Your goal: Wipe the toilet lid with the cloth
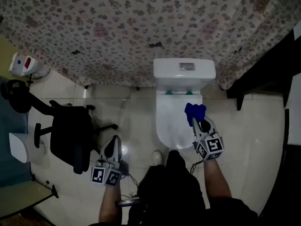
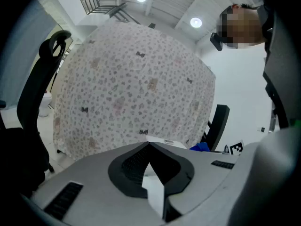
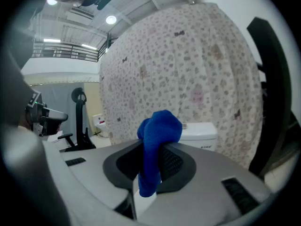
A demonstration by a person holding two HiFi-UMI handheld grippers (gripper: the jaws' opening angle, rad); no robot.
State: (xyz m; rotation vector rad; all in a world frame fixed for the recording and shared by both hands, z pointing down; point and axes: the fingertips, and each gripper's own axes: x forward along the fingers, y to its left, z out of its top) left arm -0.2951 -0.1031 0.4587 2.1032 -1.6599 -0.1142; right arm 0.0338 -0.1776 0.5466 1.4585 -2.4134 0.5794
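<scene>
A white toilet with its lid (image 1: 176, 121) down stands against the floral-curtained wall; its tank (image 1: 184, 73) is behind. My right gripper (image 1: 194, 118) is over the lid's right part, shut on a blue cloth (image 1: 194, 111). In the right gripper view the blue cloth (image 3: 157, 147) bunches up between the jaws, with the tank (image 3: 200, 134) beyond it. My left gripper (image 1: 113, 146) hangs over the floor left of the toilet, its jaws closed together with nothing in them; in its own view the left gripper (image 2: 148, 148) points toward the curtain.
A black office chair (image 1: 70, 133) stands on the tiled floor at the left, close to my left gripper. A floral curtain (image 1: 141, 27) covers the back wall. A dark panel (image 1: 268, 69) sits at the right. A white device (image 1: 22, 65) stands far left.
</scene>
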